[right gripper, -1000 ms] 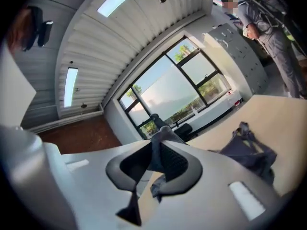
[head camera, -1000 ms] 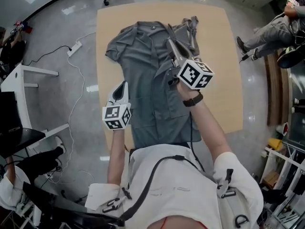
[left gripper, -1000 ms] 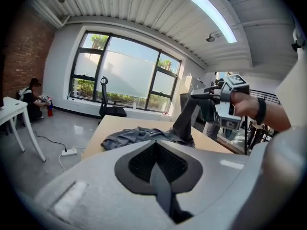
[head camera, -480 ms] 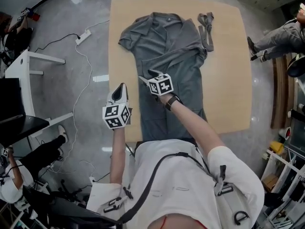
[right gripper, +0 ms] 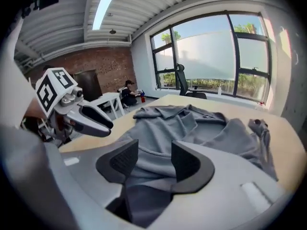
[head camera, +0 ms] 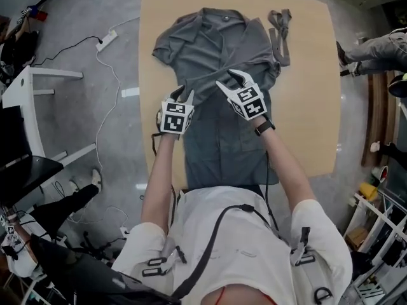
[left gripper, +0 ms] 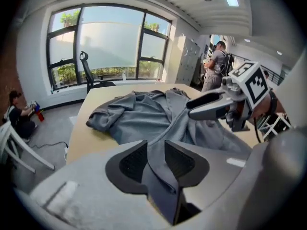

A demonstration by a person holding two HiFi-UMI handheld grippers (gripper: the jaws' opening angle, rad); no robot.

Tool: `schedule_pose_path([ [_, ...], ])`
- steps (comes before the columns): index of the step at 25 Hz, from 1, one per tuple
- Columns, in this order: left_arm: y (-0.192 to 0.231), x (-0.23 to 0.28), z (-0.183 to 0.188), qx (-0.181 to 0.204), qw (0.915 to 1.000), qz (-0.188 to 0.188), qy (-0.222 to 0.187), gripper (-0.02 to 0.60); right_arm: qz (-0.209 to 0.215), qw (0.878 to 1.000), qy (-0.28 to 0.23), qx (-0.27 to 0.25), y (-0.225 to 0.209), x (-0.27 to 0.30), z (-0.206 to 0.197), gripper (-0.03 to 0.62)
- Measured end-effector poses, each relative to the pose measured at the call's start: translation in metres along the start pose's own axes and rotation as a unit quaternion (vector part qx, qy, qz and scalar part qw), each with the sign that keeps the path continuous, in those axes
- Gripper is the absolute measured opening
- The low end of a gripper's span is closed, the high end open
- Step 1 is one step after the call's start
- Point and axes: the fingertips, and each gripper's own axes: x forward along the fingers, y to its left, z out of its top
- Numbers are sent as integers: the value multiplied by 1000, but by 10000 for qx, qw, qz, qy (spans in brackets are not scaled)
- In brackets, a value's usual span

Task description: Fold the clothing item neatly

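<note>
the right gripper (right gripper: pixel 154 151) has its jaws apart, having just been closing a little. a raised fold of the grey shirt (right gripper: pixel 201 128) sits between them, and the ribbed pads do not press on it. the shirt lies spread on the tan table (right gripper: pixel 290 145), collar at the far end, with a loose grey strap (right gripper: pixel 260 126) beside it on the right. the left gripper (right gripper: pixel 100 121) reaches in from the left, just above the shirt's edge. beyond stand an office chair (right gripper: pixel 184 85), big windows (right gripper: pixel 216 56) and a brick wall (right gripper: pixel 103 66).

Wooden table (head camera: pixel 308 94) bearing grey shirt (head camera: pixel 213 49), grey strap (head camera: pixel 280 32)
</note>
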Motion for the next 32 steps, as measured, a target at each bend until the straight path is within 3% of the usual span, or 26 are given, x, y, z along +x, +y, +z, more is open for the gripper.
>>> schedule_pose_path([
  [3, 13, 39, -2, 629, 9969, 97, 452, 120, -61, 9960, 575, -683, -39, 5, -14, 218],
  [6, 19, 65, -11, 1092, 9888, -7, 1019, 120, 23, 9832, 1273, -1306, -63, 16, -38, 212],
  [11, 22, 78, -26, 1119, 9812, -125, 1564, 82, 489, 9649, 1824, -1826, -77, 37, -55, 192],
  [13, 21, 77, -23, 1034, 9836, -195, 1466, 47, 691, 9593, 1949, -1925, -74, 41, -58, 126],
  [15, 20, 69, -11, 965, 9881, -226, 1176, 32, 620, 9617, 1783, -1989, -75, 37, -46, 33],
  [18, 30, 44, 34, 992, 9939, -42, 478, 29, 318, 9749, 1172, -1865, -81, 17, -6, 28],
  [20, 34, 18, 75, 1156, 9932, 125, -73, 31, 101, 9786, 781, -1900, -81, -2, 23, 28],
  [22, 29, -12, 113, 1512, 9863, 222, -613, 31, -110, 9791, 427, -1987, -78, -24, 49, 25],
  [25, 8, -58, 144, 2275, 9662, 271, -1179, 32, -331, 9789, -32, -2018, -67, -59, 72, 25],
  [28, -18, -85, 124, 2968, 9472, 263, -1184, 34, -387, 9765, -132, -2118, -50, -84, 63, 29],
  [30, -33, -87, 80, 3211, 9432, 215, -830, 34, -338, 9769, 146, -2107, -34, -87, 28, 41],
  [32, -46, -80, 22, 3268, 9445, 123, -320, 37, -234, 9770, 553, -2044, -18, -78, -21, 21],
])
